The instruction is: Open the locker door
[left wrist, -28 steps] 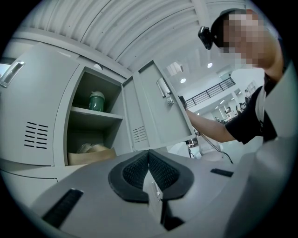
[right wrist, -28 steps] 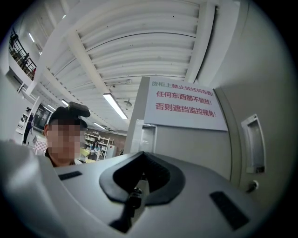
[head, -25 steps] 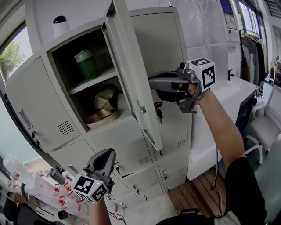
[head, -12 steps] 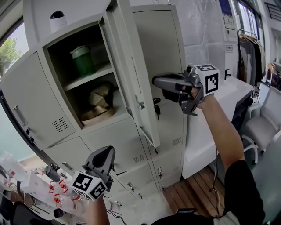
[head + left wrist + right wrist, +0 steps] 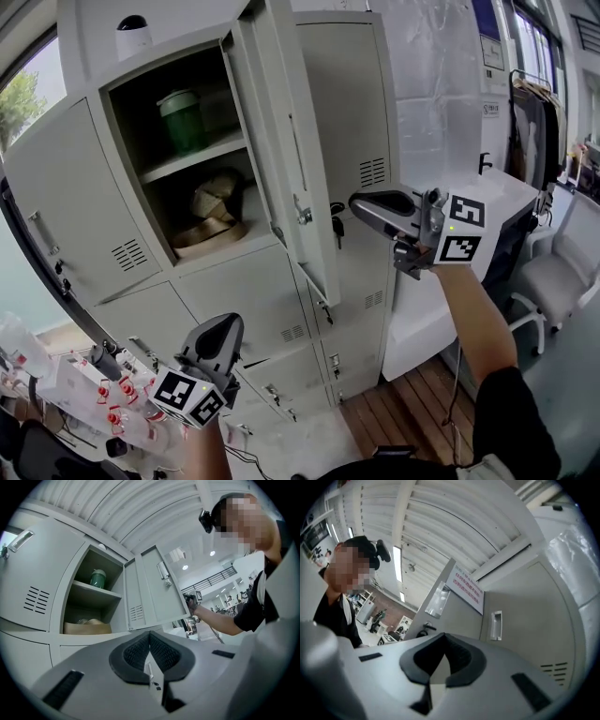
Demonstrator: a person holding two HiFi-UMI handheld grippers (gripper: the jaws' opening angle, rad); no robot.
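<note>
The locker door [image 5: 291, 141] is pale grey-beige, plain, like the whole locker [image 5: 56, 197] around it. Inside, on the upper shelf, you have a green cup [image 5: 183, 120]; below it lies a tan, sand-coloured bundle [image 5: 214, 211]. On the door's face, in the right gripper view, there is a white sign [image 5: 465, 588] with red print.

Your left hand-held gripper [image 5: 228, 326] is grey, with black ribbed pads [image 5: 136, 651], and it carries white faces with black square markers. Your right hand-held gripper [image 5: 361, 202] has the same grey, black and white.

The floor [image 5: 412, 403] is brown wooden planks. The worktop [image 5: 511, 192] at the right is white. Your sleeve [image 5: 516, 422] is black.
</note>
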